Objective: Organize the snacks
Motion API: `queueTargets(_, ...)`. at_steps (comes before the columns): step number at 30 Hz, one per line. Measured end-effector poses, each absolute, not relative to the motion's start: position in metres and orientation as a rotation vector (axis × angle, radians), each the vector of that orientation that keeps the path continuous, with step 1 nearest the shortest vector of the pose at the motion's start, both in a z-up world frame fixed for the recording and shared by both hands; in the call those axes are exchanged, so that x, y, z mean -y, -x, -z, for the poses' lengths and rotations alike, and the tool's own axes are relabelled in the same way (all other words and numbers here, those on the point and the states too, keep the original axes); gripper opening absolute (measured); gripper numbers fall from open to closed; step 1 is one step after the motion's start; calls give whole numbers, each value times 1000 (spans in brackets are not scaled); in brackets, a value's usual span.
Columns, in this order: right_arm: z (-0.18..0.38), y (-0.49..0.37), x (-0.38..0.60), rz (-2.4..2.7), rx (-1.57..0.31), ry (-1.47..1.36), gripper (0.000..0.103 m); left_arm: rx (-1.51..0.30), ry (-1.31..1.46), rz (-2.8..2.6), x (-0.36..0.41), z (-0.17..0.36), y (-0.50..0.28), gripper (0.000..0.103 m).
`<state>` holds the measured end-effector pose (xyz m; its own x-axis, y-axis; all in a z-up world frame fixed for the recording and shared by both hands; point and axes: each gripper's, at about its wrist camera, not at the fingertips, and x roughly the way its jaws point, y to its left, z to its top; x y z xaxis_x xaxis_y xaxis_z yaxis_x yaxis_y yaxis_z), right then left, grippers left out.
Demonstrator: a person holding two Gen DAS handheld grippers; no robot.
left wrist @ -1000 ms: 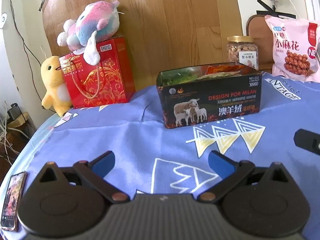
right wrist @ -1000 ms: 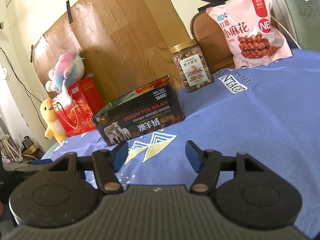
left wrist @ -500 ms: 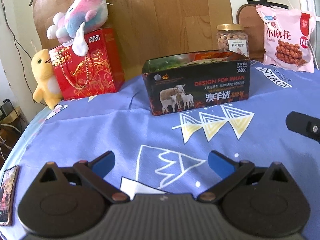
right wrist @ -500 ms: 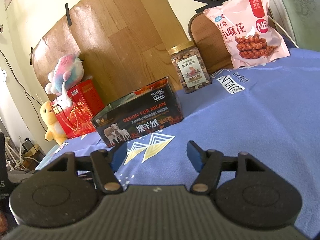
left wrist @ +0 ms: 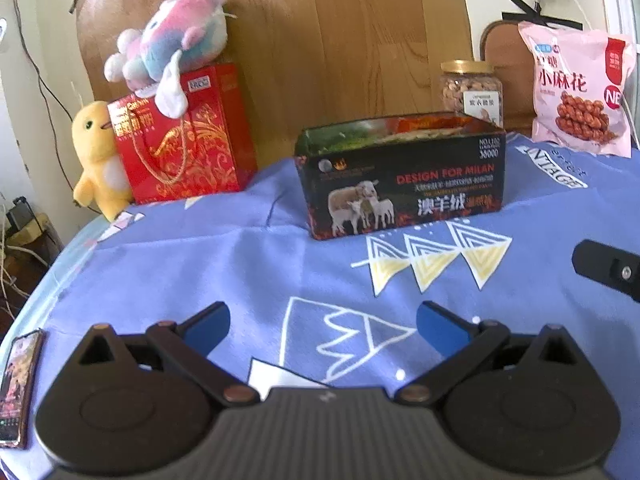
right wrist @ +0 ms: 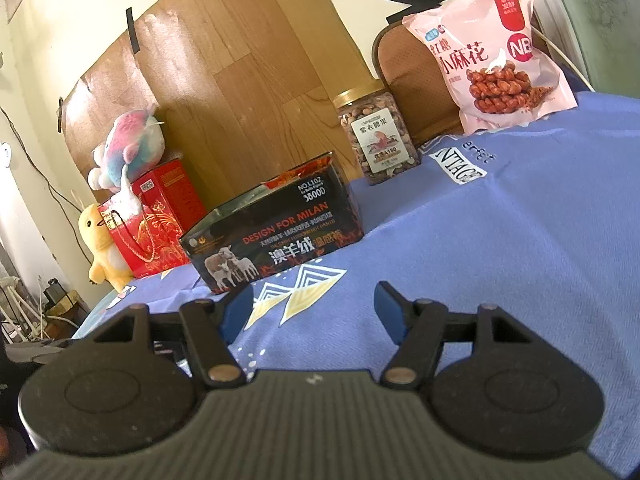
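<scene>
From the left wrist view, the left gripper (left wrist: 322,322) hangs over the blue tablecloth (left wrist: 200,264) with its jaws spread wide and nothing between them. The open black box (left wrist: 402,178) sits at about twelve to one o'clock from it, its long side lying across the view, something orange and pale already showing inside. Beyond the box at one o'clock stands the nut jar (left wrist: 472,90), and at two o'clock the pink snack bag (left wrist: 578,90) leans upright at the table's far edge. Off at ten o'clock are a red gift bag (left wrist: 182,140), a pastel plush (left wrist: 172,46) on top of it and a yellow plush (left wrist: 98,158) beside it. A phone (left wrist: 18,384) lies at eight o'clock. A dark piece at three o'clock looks like part of the other tool.

From the right wrist view, the right gripper (right wrist: 316,314) is also released and empty. The pink snack bag (right wrist: 492,46) lies at one o'clock, the nut jar (right wrist: 378,136) near twelve, both well apart from the fingers, with only bare cloth between. The black box (right wrist: 276,232) sits at eleven o'clock, nearer. I'd judge the right hand the better placed for the bag and jar, since the box blocks the left hand's straight line to the jar; the bag's long axis stands upright, so it may flop when pinched.
</scene>
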<state>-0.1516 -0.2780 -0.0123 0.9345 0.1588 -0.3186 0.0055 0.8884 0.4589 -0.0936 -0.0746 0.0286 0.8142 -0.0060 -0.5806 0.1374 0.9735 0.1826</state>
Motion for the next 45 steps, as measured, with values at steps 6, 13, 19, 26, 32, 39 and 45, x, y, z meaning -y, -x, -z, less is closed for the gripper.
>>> queueTargets(6,13,152,278,-80,-357,-473,69,-595,-222,57,74,-32,96,103)
queueTargets(13,13,152,278,-80,-357,-475,69,-585,-226,25,71,-33,94,103)
queueTargets(19,14,151,277,-82,-360,-475,70,-597,-232,34,73,-32,96,103)
queueTargets(26,16,151,278,-80,-364,-474,70,-672,-220,94,78,-27,93,103)
queueTargets(32,16,149,277,-85,-369,-472,70,-693,-207,90,77,-27,94,103)
queueTargets(39,16,149,277,-87,-370,-470,70,-718,-207,92,77,-25,92,103)
queueTargets(45,16,148,277,-92,-373,-468,70,-725,-208,86,77,-25,91,103)
